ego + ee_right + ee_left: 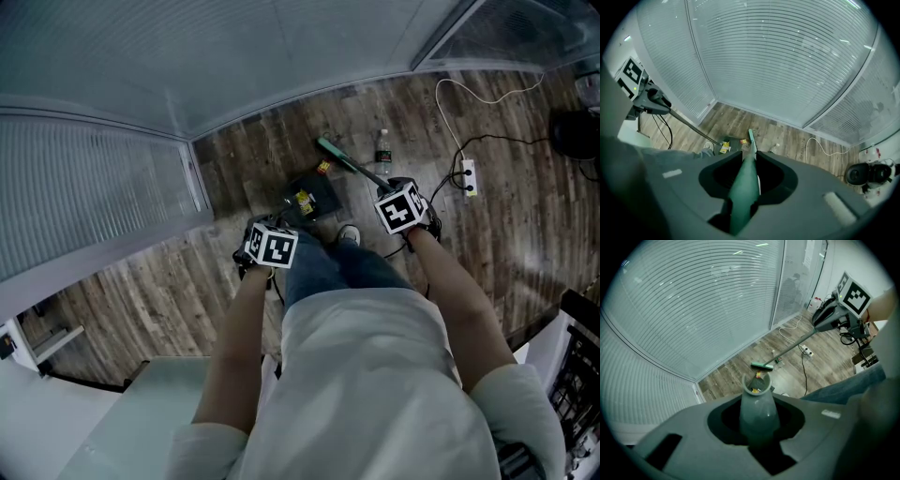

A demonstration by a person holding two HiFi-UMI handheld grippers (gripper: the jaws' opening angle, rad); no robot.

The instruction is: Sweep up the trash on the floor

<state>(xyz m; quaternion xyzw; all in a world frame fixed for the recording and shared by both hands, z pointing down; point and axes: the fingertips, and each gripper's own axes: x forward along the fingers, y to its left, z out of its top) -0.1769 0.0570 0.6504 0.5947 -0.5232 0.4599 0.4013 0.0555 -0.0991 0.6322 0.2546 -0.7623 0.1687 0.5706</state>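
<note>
Wood floor [253, 159] in a corner of blind-covered glass walls [94, 187] — open boards run out to the right, toward a power strip [468, 178] and its cables. From the head view, marker cubes hide both sets of jaws and my legs cover the floor nearest me. My left gripper [269, 247] is clenched on the grey dustpan handle [758, 413]; the right gripper [404, 210] grasps the green broom handle [743, 187]. The dark dustpan [312, 197] sits ahead of one shoe [349, 234], with the broom head [330, 150] just beyond its far edge. Yellow trash [304, 201] lies in the pan. Another scrap [323, 169] sits by the bristles — too small to identify. A bottle [382, 150] is near the broom; upright or lying, I cannot tell.
</note>
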